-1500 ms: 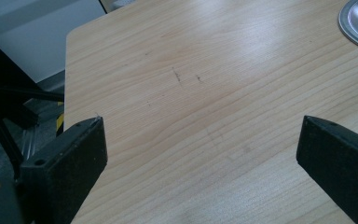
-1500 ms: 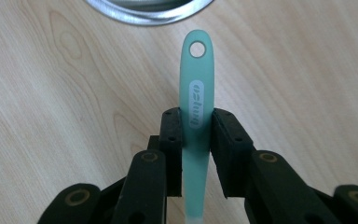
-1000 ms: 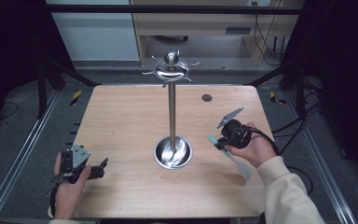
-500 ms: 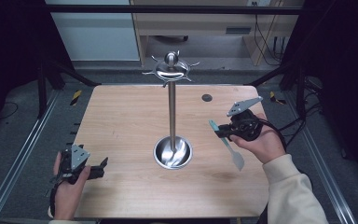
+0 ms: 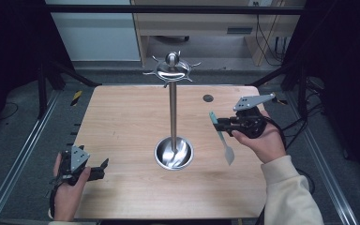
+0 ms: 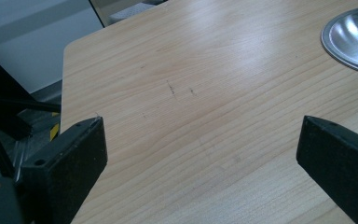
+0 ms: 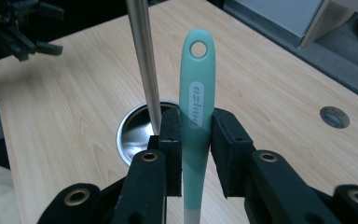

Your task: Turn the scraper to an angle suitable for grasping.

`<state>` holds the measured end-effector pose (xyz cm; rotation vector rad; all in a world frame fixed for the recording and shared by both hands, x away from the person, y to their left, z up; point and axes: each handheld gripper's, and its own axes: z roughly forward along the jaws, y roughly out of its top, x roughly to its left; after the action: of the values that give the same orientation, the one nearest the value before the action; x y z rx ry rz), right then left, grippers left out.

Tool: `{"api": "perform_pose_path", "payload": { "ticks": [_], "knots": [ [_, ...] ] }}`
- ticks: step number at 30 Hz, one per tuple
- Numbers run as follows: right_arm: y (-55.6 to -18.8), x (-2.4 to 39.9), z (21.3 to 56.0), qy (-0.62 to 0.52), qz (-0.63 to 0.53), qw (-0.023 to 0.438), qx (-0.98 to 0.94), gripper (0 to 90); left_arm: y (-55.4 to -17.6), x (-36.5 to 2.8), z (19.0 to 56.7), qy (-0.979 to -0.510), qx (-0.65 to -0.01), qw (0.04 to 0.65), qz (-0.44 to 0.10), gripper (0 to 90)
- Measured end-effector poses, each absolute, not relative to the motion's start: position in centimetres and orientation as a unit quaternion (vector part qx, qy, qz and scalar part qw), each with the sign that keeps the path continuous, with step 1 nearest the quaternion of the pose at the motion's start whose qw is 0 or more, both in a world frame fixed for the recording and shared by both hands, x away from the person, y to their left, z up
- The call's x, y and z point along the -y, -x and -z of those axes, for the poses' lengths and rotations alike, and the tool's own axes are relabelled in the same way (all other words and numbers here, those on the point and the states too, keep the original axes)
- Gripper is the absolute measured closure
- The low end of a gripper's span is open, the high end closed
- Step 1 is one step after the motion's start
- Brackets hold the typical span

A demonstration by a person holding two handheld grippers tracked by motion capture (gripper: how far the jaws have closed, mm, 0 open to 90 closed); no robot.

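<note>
Right gripper: jaws clamp spatula mid-handle, hang-hole free, likely for rack hook | left gripper: jaws wide, empty, idling low over bench

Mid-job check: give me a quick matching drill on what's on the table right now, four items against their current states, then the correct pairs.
Column 1:
1. left tool
2. right tool
3. teal utensil
4. steel stand

Column 2:
A. upright at the table's middle, round base on the wood
B. clamped by its handle, hanging hole at the free end
C. open, nothing between the jaws, near the table's front left corner
D. shut on a handle, held above the table's right side

Pairs: 1-C, 2-D, 3-B, 4-A
</note>
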<state>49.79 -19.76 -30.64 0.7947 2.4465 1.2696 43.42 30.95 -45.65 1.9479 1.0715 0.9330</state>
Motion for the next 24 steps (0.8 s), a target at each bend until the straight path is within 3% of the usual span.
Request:
{"api": "perform_pose_path", "payload": {
  "ticks": [24],
  "knots": [
    [-49.2,20.3,28.6,-0.278,-0.508,0.160,-0.799,74.8,-43.3,-31.0,45.7,-0.756,-0.419,0.351,-0.362,1.5]
  ]
}}
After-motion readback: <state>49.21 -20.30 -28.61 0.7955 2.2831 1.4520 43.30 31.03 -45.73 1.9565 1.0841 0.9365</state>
